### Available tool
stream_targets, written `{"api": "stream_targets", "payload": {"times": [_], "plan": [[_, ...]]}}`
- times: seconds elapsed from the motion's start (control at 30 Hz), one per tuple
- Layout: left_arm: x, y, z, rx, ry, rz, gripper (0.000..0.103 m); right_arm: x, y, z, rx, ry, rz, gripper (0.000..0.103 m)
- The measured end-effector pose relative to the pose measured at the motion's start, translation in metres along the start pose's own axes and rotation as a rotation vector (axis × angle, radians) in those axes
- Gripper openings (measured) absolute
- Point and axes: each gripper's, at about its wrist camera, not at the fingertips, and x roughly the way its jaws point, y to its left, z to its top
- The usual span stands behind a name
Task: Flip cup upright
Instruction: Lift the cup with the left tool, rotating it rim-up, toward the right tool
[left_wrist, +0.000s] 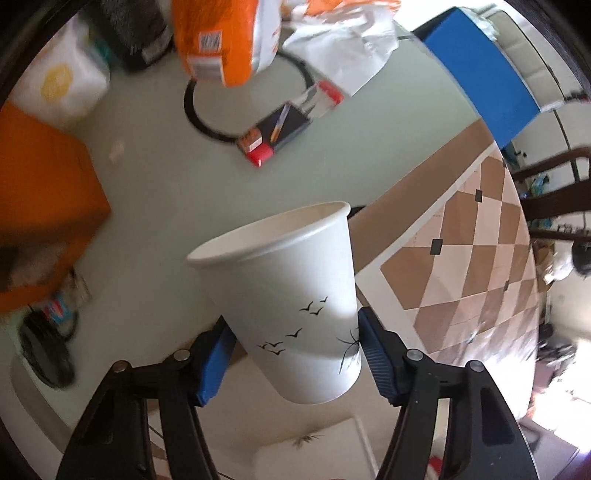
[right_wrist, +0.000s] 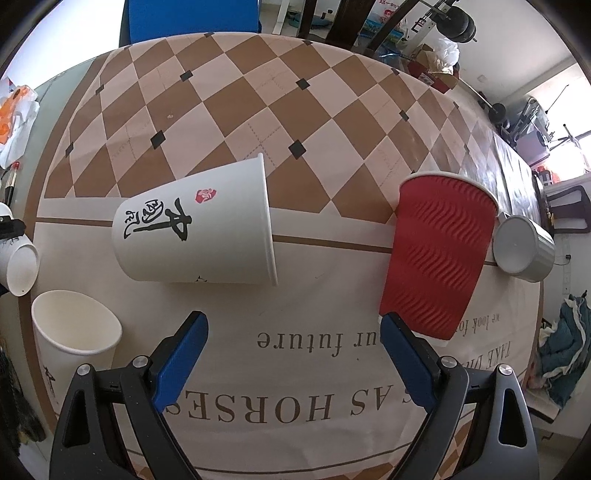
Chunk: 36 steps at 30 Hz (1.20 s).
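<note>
My left gripper (left_wrist: 295, 347) is shut on a white paper cup with black birds (left_wrist: 288, 295), held in the air above the table, tilted with its mouth up and to the left. In the right wrist view that cup's bottom (right_wrist: 20, 264) shows at the far left edge. My right gripper (right_wrist: 293, 328) is open and empty above the tablecloth. Just beyond it a white cup with black characters (right_wrist: 195, 232) lies on its side, mouth to the right. A red ribbed cup (right_wrist: 439, 254) lies tilted by the right finger. A white cup (right_wrist: 74, 332) stands upright at the left.
A grey cup (right_wrist: 524, 247) lies on its side at the right. The checkered tablecloth (right_wrist: 258, 92) covers the table. In the left wrist view an orange bag (left_wrist: 221, 37), an orange box (left_wrist: 40, 199), a blue box (left_wrist: 480, 70) and small red packs (left_wrist: 258, 144) sit on the pale table.
</note>
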Motion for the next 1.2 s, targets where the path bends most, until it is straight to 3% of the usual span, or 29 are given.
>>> {"api": "stream_targets", "payload": {"times": [0.3, 0.5, 0.83, 1.2], "plan": [[-0.04, -0.018, -0.009, 0.335, -0.182, 0.174, 0.062, -0.023, -0.007, -0.014, 0.012, -0.032, 0.003, 0.095], [-0.066, -0.025, -0.036, 0.467, -0.244, 0.195, 0.062, -0.046, -0.017, -0.037, 0.027, -0.061, 0.001, 0.095], [-0.108, -0.051, -0.136, 0.674, -0.297, 0.145, 0.062, -0.061, -0.073, -0.085, 0.129, -0.06, -0.025, 0.095], [-0.094, -0.09, -0.281, 0.929, -0.201, 0.117, 0.062, -0.036, -0.19, -0.148, 0.266, 0.019, -0.054, 0.095]]}}
